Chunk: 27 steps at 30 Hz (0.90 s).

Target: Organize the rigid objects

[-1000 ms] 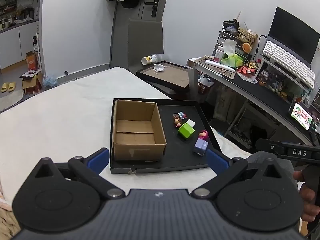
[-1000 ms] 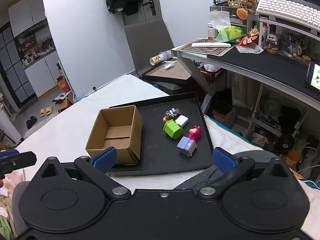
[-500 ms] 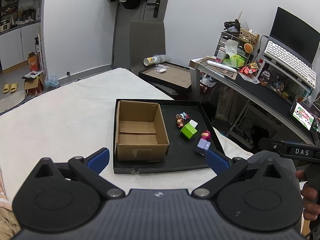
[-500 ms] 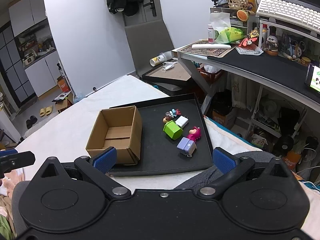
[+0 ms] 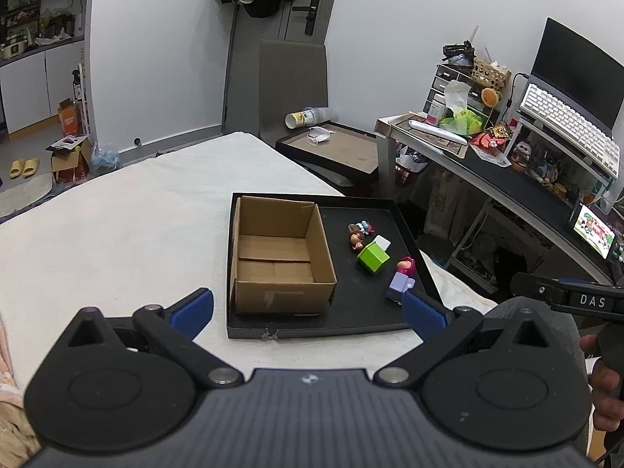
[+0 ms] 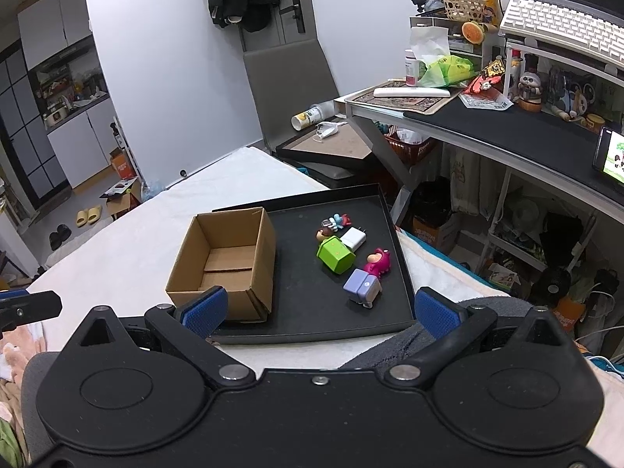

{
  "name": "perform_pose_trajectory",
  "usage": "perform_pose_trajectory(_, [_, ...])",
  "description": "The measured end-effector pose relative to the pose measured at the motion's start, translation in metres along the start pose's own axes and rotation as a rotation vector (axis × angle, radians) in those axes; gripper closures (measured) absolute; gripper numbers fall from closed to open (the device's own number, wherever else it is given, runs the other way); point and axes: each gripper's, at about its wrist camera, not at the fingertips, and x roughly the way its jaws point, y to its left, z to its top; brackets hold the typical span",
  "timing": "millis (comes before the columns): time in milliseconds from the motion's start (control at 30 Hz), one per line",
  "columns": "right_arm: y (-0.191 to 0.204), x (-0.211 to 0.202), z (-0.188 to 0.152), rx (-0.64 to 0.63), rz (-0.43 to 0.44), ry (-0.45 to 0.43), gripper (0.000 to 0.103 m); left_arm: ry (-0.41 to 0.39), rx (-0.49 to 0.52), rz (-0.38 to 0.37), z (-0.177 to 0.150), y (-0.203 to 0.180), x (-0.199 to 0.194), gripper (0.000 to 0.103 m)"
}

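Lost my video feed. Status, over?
Left tongs and right tongs open, empty, short of black tray. Cardboard box empty; green cube, lilac block loose beside it. Path unobstructed.

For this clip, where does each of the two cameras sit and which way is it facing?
Left wrist: on the left gripper, held back from the bed, facing the black tray and cardboard box; its open blue fingers show, with the right gripper's arm and a hand at the right edge.
Right wrist: on the right gripper, further right, facing the same tray; open fingers show, with the left gripper's tip at the left edge.
Shared: tray, box, green block, desk.
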Motion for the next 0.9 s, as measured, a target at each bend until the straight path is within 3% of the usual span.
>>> perform_pose_trajectory(900, [-0.0018, 0.0021, -0.0016, 0.008, -0.003, 0.007, 0.000, 0.022, 0.012, -0.003, -0.0023, -0.0028, 0.0081, 0.001])
